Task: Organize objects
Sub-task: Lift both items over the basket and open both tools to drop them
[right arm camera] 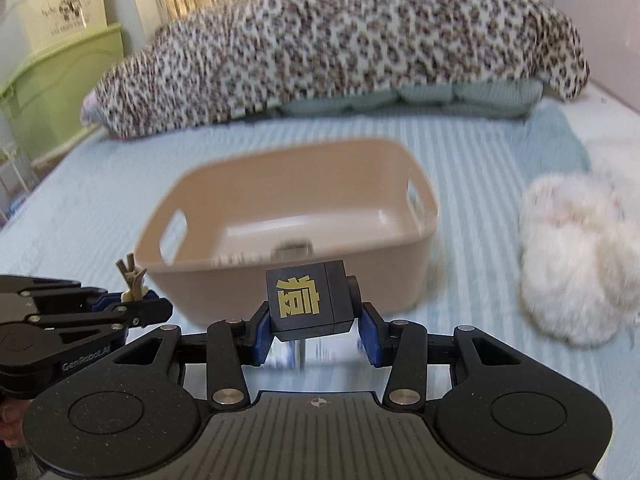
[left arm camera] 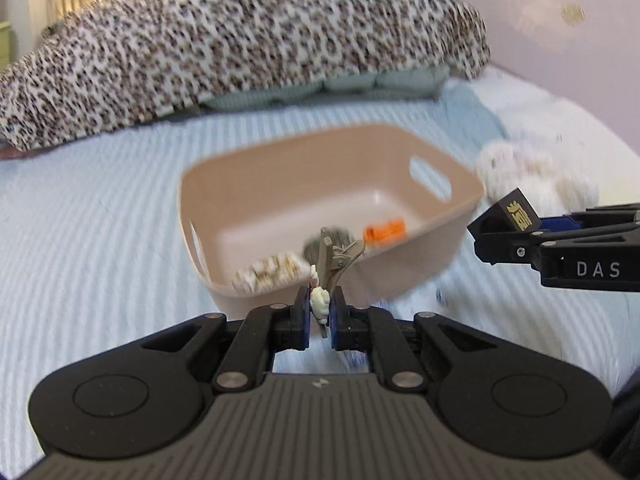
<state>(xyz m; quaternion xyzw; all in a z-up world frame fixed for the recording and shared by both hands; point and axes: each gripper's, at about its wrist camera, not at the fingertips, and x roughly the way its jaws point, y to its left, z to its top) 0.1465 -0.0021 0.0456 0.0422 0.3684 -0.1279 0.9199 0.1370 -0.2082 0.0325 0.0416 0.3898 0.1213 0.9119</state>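
A beige plastic basket [left arm camera: 400, 280] [right arm camera: 280, 292] with handle slots sits on the striped blue bed. Inside it lie an orange piece [left arm camera: 385, 231], a patterned piece [left arm camera: 272, 274] and a grey item [right arm camera: 294, 249]. My left gripper [left arm camera: 320, 306] is shut on a small white and tan figurine [left arm camera: 322, 300], held just before the basket's near rim; it also shows in the right wrist view [right arm camera: 134, 280]. My right gripper [right arm camera: 312, 320] is shut on a black cube with a gold character [right arm camera: 310, 300], held at the basket's near wall; the cube shows in the left wrist view [left arm camera: 516, 212].
A leopard-print blanket [left arm camera: 240, 40] [right arm camera: 340, 40] lies piled over a green pillow behind the basket. A white fluffy toy [right arm camera: 576, 264] [left arm camera: 532, 172] lies right of the basket. Green and cream storage bins [right arm camera: 52, 80] stand left of the bed. A wall runs along the right.
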